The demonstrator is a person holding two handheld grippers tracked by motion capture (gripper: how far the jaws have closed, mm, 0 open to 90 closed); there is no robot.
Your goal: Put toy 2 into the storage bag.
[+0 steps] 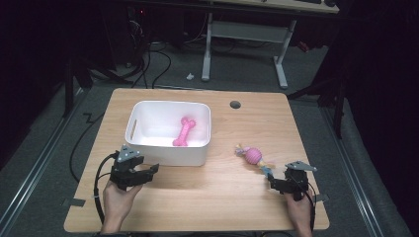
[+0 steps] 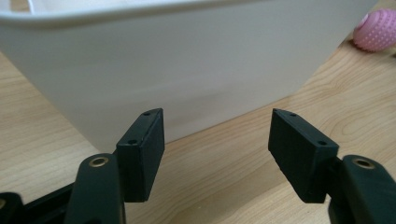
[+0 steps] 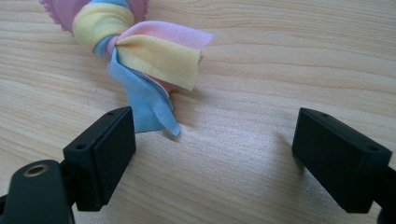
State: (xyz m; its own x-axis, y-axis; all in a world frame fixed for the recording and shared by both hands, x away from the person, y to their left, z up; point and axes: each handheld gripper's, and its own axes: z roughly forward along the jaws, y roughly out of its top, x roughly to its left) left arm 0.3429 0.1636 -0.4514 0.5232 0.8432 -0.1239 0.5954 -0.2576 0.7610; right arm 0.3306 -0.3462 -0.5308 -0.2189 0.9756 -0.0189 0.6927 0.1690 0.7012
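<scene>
Beside the right hand-held gripper [image 3: 215,154], gaping: rope toy [image 3: 140,56].

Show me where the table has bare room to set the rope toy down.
Widest bare patch: the front middle of the table, between the left hand-held gripper and the right hand-held gripper. The strip behind the rope toy, right of the bin, is also free. Crowded: the left, where the bin sits holding a bone.

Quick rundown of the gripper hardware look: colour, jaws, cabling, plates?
Both are black. The left gripper and right gripper each carry a grey three-cornered plate on top and trail a black cable. Jaws end in flat rectangular black pads with small screw holes; brass-coloured fasteners sit at the jaw bases. No sleeves visible.
</scene>
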